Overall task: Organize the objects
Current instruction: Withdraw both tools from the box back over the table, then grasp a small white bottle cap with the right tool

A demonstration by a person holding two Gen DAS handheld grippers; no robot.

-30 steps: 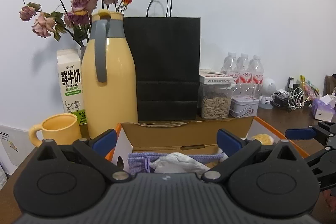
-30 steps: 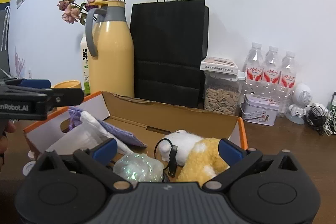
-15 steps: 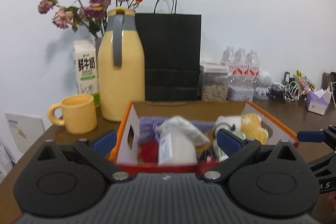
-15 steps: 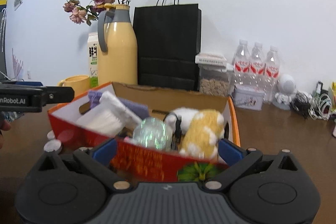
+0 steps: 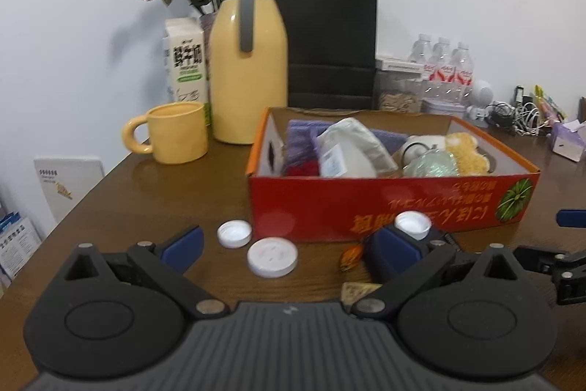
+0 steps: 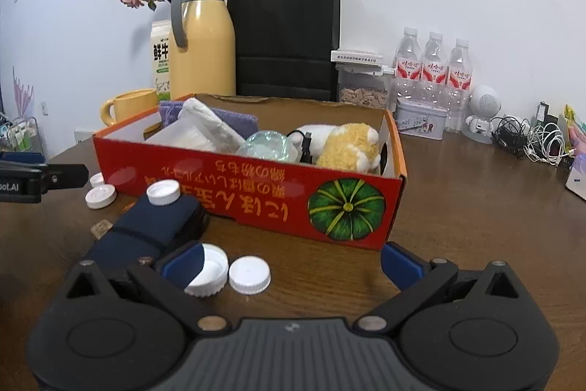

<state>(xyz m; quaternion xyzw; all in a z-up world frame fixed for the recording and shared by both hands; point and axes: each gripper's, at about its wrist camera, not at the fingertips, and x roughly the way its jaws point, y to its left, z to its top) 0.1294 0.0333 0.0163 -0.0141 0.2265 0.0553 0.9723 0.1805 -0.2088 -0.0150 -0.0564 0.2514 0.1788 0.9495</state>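
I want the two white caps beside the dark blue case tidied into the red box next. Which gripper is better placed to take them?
The right gripper, probably: the two white caps lie just at its open fingers, in front of the red box. The left gripper is open too, but nearer other caps.

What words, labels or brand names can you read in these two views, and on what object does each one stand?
"鲜牛" on the milk carton.
"oot.AI", cut off by the frame edge, on the left tool.
Orange script on the red box is upside down, unreadable.
Water bottle labels, the container lid and the tin: too small.
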